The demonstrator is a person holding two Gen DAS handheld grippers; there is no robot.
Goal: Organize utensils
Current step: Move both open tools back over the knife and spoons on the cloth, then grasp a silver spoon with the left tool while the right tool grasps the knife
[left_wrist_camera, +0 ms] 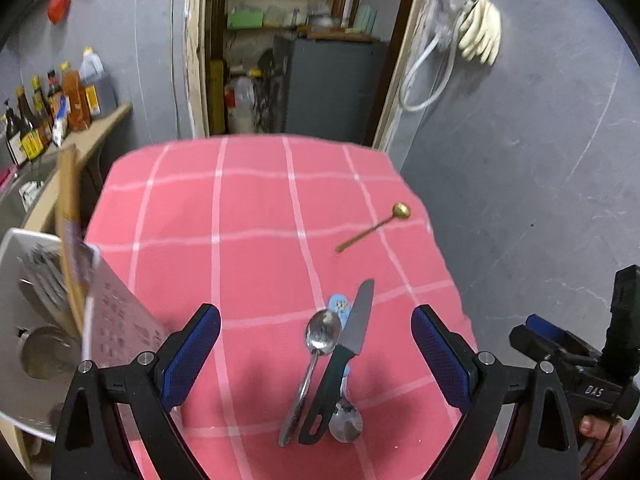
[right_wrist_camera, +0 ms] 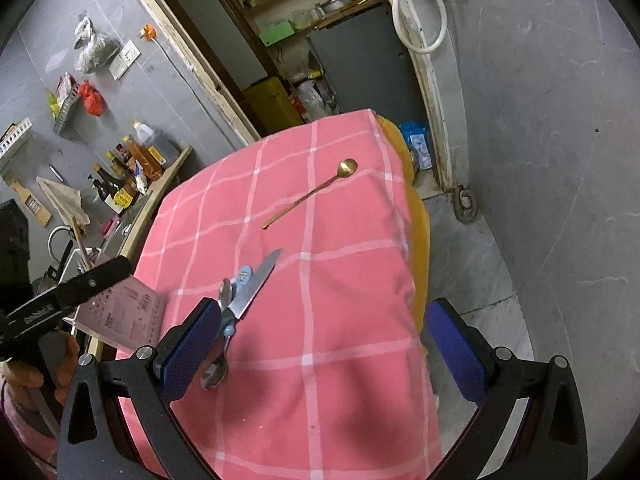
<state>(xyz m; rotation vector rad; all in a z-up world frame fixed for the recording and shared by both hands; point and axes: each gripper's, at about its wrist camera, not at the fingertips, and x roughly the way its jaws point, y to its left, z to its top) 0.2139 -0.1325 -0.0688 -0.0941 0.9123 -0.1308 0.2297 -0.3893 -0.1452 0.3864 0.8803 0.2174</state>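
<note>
**Utensils bunched on the pink cloth, both tongs wide and empty**

Pink checked cloth covers the surface, and the utensils lie on it in two places. Near the front edge, a knife with a dark green handle lies with its blade pointing away, a steel spoon touching it on its left side. A second spoon with a blue handle lies under the knife, its bowl toward the front and its patterned handle end showing beyond the blade. Well apart from this bunch, toward the far right of the cloth, lies a gold spoon, bowl away.

In the left wrist view, the left tongs hang above the bunch, blue pads spread wide on either side of it and holding nothing. In the right wrist view, the right tongs are equally wide apart and empty; the bunch sits just beside their left pad, the knife blade angling off beyond it, with the gold spoon farther ahead.

Left of the cloth stands a white utensil rack holding metal utensils and a wooden handle. Beyond it, sauce bottles line a wooden shelf against the grey wall. An open doorway with a pantry behind it faces the surface.
</note>
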